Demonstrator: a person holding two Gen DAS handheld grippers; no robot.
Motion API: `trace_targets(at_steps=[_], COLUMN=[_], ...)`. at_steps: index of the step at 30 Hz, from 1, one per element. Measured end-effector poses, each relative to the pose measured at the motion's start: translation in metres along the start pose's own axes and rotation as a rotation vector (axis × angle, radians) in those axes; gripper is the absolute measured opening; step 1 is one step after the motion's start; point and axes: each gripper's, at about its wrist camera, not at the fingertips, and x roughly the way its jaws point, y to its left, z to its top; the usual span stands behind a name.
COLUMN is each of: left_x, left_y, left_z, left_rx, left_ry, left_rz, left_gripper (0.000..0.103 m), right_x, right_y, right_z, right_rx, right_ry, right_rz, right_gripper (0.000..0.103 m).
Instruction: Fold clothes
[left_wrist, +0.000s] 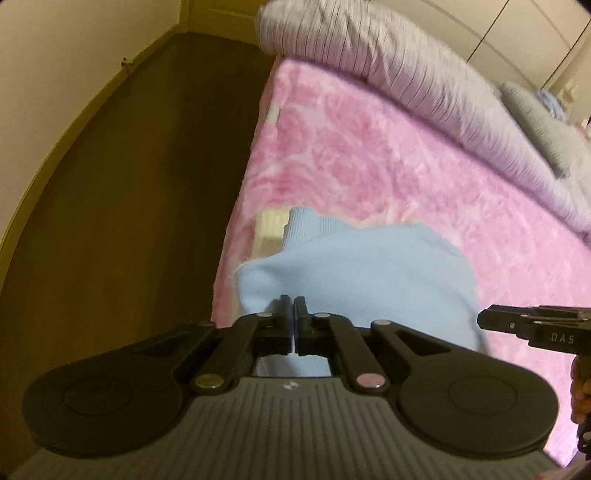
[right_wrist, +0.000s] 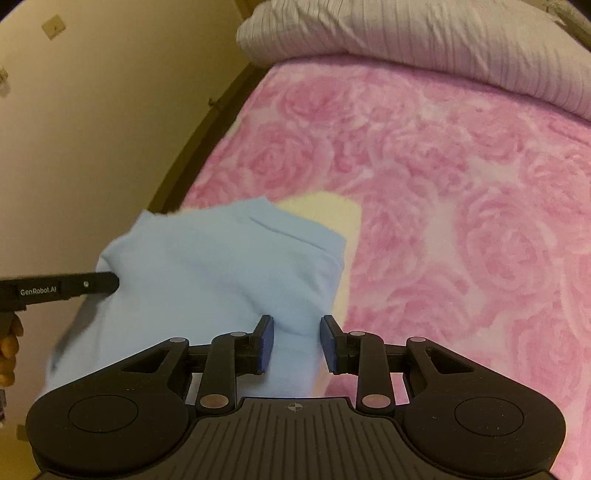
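Floor (left_wrist: 129, 184) left view only, right tool (right_wrist: 295, 343) agape — blue garment (right_wrist: 221, 266)

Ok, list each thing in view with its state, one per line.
Left gripper: fingers shut on the blue garment.
Right gripper: fingers open, astride a fold of the garment.
Blue garment: bunched, partly lifted off the bed.
Pink blanket: spread flat.
Grey duvet: heaped at the far edge.

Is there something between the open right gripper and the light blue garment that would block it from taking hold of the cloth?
Nothing visible does. The right gripper has its jaws open with the light blue garment directly between and beneath them. The left gripper is shut on the same garment further left, out of the way, over the pink blanket.
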Motion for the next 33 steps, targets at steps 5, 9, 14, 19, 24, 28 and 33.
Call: trace_targets(at_steps=[5, 9, 14, 19, 24, 28, 33], left_x=[-0.048, -0.060, -0.035, -0.057, -0.072, -0.059, -0.081], left_y=[-0.006, -0.012, -0.008, -0.016, -0.023, -0.028, -0.043], left_z=[-0.034, -0.068, -0.076, -0.070, -0.088, -0.100, -0.105], left_rx=[-0.031, -0.055, -0.093, -0.038, -0.049, -0.074, -0.084], left_ry=[-0.004, 0.050, 0.074, 0.060, 0.087, 0.110, 0.088], left_rz=[-0.019, -0.021, 0.010, 0.056, 0.081, 0.167, 0.197], left_gripper=[0.003, 0.003, 0.009, 0.008, 0.009, 0.021, 0.023], right_x=[-0.041, -0.057, -0.026, -0.041, -0.060, -0.039, -0.046], right_y=[0.011, 0.024, 0.043, 0.051, 0.052, 0.056, 0.062], right_z=[-0.024, -0.056, -0.080, -0.074, -0.095, -0.111, -0.102], right_rx=[-0.021, -0.064, -0.170, -0.167, -0.135, -0.170, -0.150], right_ry=[0.005, 0.054, 0.146, 0.126, 0.141, 0.198, 0.205], right_rz=[0.076, 0.103, 0.057, 0.043, 0.052, 0.019, 0.014], right_gripper=[0.031, 0.031, 0.030, 0.031, 0.031, 0.031, 0.031])
